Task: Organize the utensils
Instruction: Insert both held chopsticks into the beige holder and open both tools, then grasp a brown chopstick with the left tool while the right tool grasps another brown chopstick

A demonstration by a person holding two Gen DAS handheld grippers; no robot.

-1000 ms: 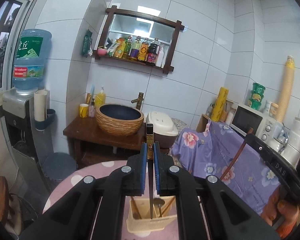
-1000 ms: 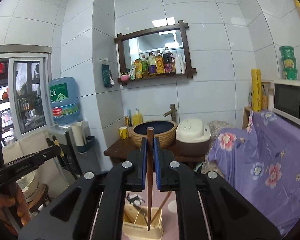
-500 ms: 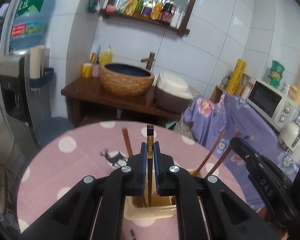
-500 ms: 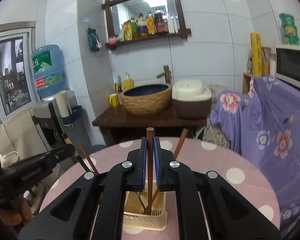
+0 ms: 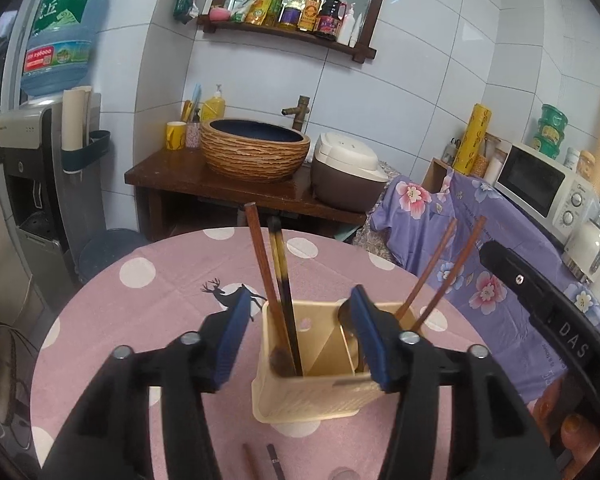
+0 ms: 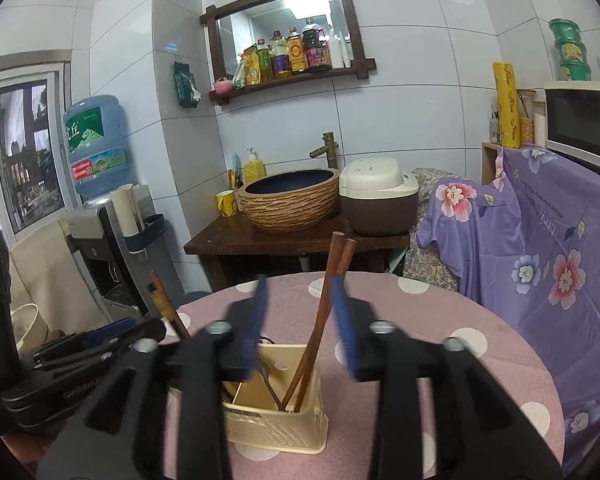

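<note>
A cream utensil holder (image 5: 320, 392) stands on the pink polka-dot table (image 5: 160, 280). In the left wrist view, two chopsticks (image 5: 278, 280) lean in its left part and two brown chopsticks (image 5: 440, 272) lean out at the right. A metal spoon (image 5: 346, 316) is inside. My left gripper (image 5: 296, 336) is open and empty, just above the holder. In the right wrist view the holder (image 6: 276, 408) holds two brown chopsticks (image 6: 324, 312). My right gripper (image 6: 300, 324) is open and empty above it.
Two loose utensil ends (image 5: 260, 460) lie on the table near the front edge. Behind the table stand a wooden washstand with a woven basin (image 5: 256, 148), a rice cooker (image 5: 346, 168), a water dispenser (image 5: 40, 160) and a purple floral cloth (image 5: 480, 248) under a microwave (image 5: 548, 188).
Both grippers have opened and let go of their chopsticks, which now stand in the holder. Both views have tilted down toward the table.
</note>
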